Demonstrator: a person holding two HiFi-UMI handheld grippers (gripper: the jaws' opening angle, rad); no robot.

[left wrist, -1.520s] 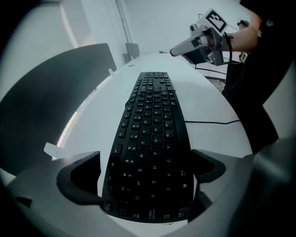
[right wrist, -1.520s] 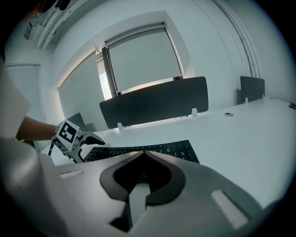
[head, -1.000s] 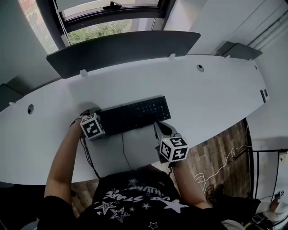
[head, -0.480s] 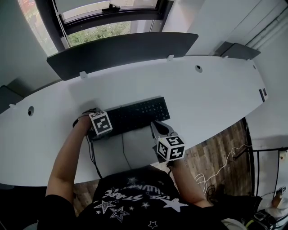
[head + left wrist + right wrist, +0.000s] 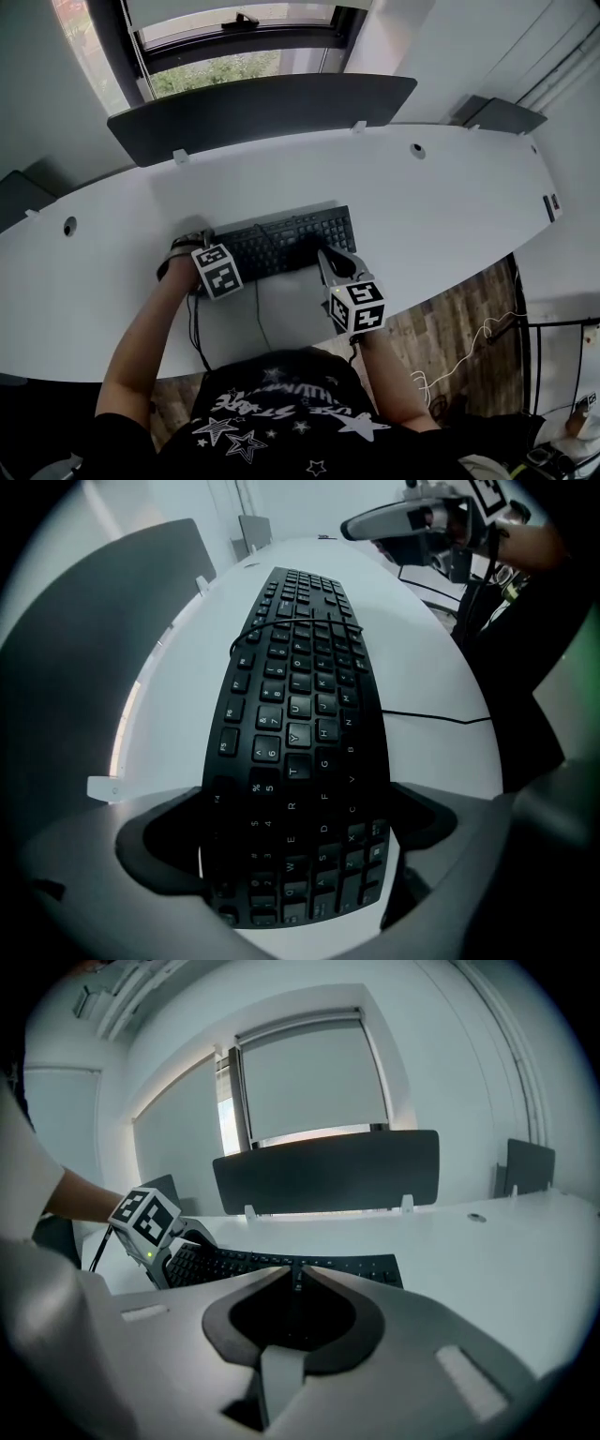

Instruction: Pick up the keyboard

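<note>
A black keyboard (image 5: 286, 242) lies flat on the white desk (image 5: 450, 206), with a thin cable looped over its keys (image 5: 281, 622). My left gripper (image 5: 214, 267) points steeply down over the keyboard's left end. In the left gripper view its jaws (image 5: 298, 841) stand wide, one on each long edge of the keyboard (image 5: 300, 724). A thin white strip shows beside the left jaw. My right gripper (image 5: 328, 263) is shut and empty, its tips (image 5: 296, 1274) close to the near edge of the keyboard (image 5: 281, 1262) towards its right end.
A dark divider panel (image 5: 262, 103) stands along the desk's back edge below a window. The keyboard's cable (image 5: 258, 319) runs over the desk's near edge. Two round cable holes (image 5: 417, 150) (image 5: 70, 225) sit in the desktop. Wooden floor (image 5: 450, 319) lies to the right.
The left gripper's marker cube has shifted right and tipped over the keyboard's left end. The right gripper has edged a little closer to the keyboard. The keyboard has stayed put.
</note>
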